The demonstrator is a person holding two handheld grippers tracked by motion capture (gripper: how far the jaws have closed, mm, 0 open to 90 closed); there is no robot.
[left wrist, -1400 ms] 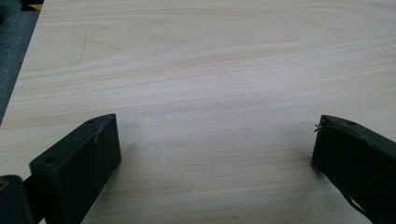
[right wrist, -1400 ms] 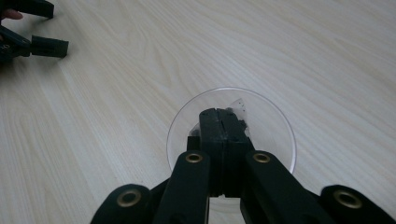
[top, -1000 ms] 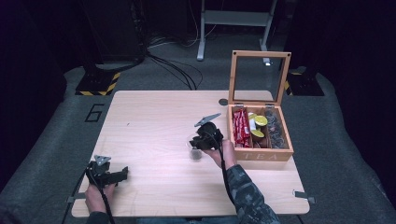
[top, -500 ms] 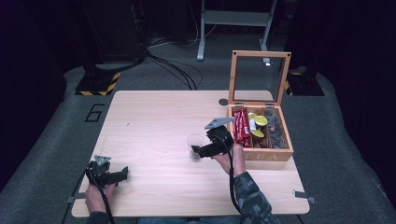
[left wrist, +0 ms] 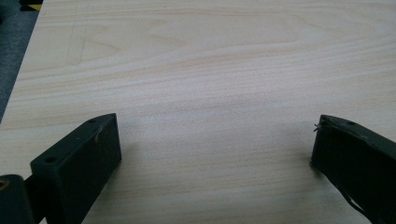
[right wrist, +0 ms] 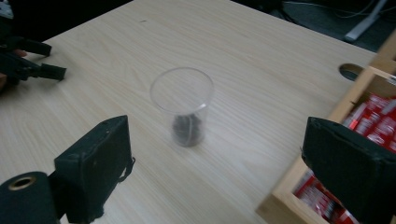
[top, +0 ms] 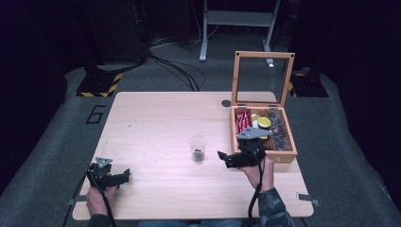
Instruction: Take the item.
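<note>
Freed from the right gripper (top: pixel 235 160), now gaping at four o'clock, the cup (top: pixel 198 148) stands mid-table; left gripper (top: pixel 115 177) spread, idle.

One number on the floor is all we can read.

We see a large dark figure "6" (top: pixel 96 114) marked on the grey floor mat (top: pixel 71 137), just beside the left edge of the wooden table (top: pixel 156 118) in the high view. The red packets (top: pixel 243 122) in the wooden box (top: pixel 283 158) carry some white print, which we also see in the right gripper view, but it is too small and blurred for us to read. The black and yellow striped plate (top: pixel 100 85) on the floor behind the table bears a warning pattern only, with no letters that we can make out.
</note>
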